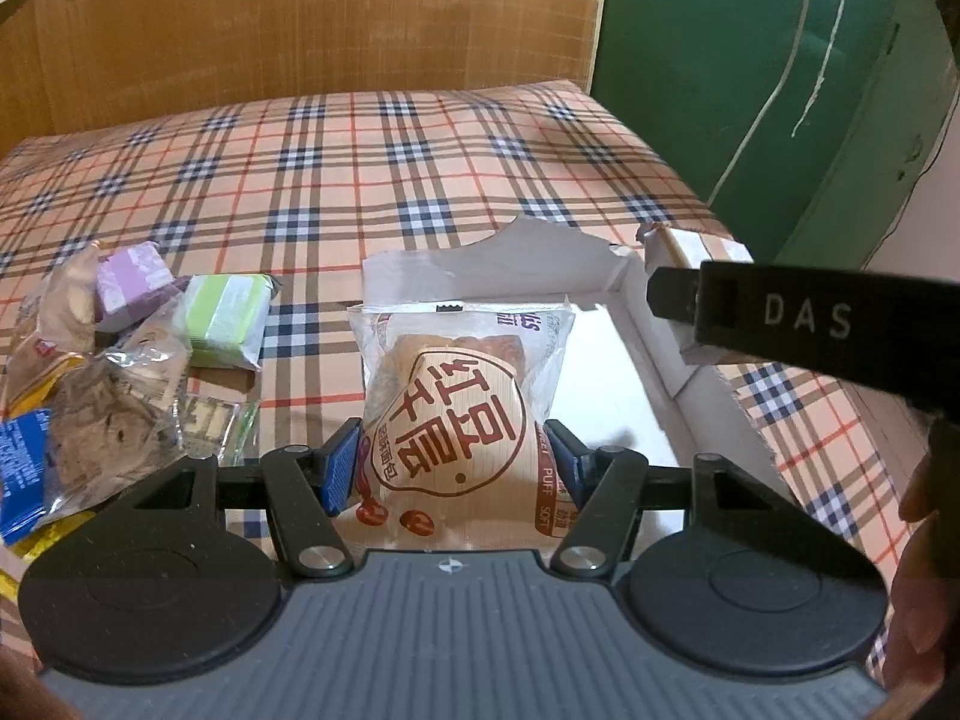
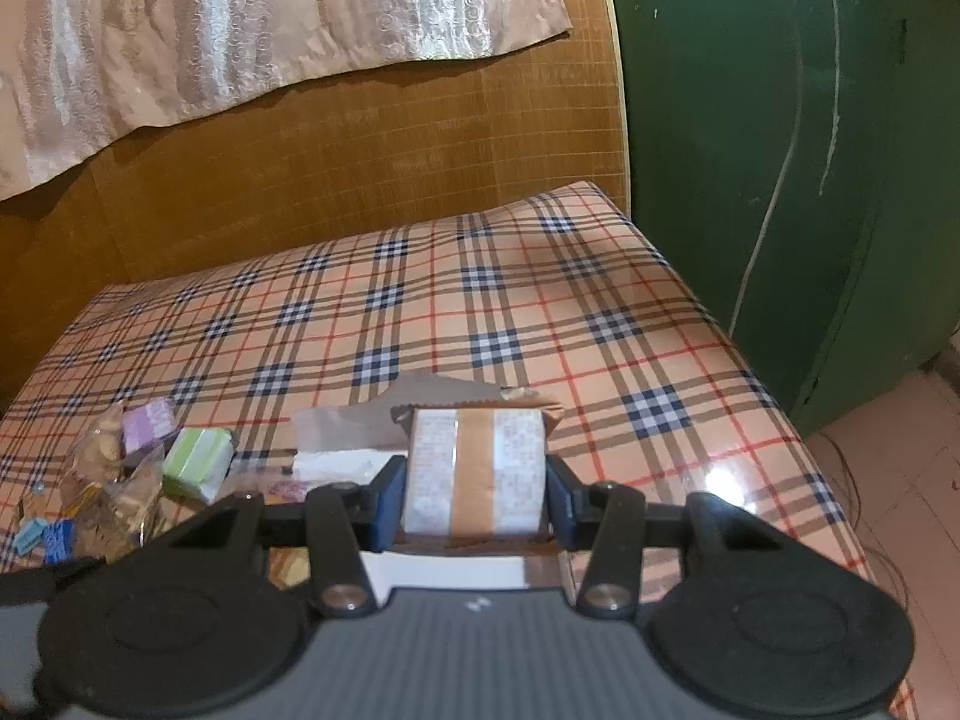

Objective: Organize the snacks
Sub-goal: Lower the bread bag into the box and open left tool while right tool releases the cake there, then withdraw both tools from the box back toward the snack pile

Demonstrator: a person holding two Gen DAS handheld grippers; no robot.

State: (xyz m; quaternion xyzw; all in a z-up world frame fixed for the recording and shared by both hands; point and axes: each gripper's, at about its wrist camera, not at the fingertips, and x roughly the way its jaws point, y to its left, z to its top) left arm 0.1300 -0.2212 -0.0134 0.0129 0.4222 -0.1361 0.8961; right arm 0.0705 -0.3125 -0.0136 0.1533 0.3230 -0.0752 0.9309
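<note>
My left gripper (image 1: 453,465) is shut on a clear bread packet (image 1: 462,414) with red Chinese print, held over the left side of an open white cardboard box (image 1: 606,372). My right gripper (image 2: 471,495) is shut on a small brown-and-white wrapped snack (image 2: 474,471), above the same box (image 2: 336,462), whose torn flap stands behind it. The right gripper's black body (image 1: 798,318) crosses the right of the left wrist view. A pile of loose snacks (image 1: 114,360) lies to the left of the box, with a green packet (image 1: 225,321) and a purple packet (image 1: 129,282) at its far side.
Everything sits on a table with a plaid cloth (image 1: 372,180). A wooden panel (image 2: 360,180) backs the table and a green cabinet (image 2: 780,180) stands to its right. The table's right edge (image 2: 804,438) drops to a tiled floor. A hand (image 1: 924,570) shows at the right border.
</note>
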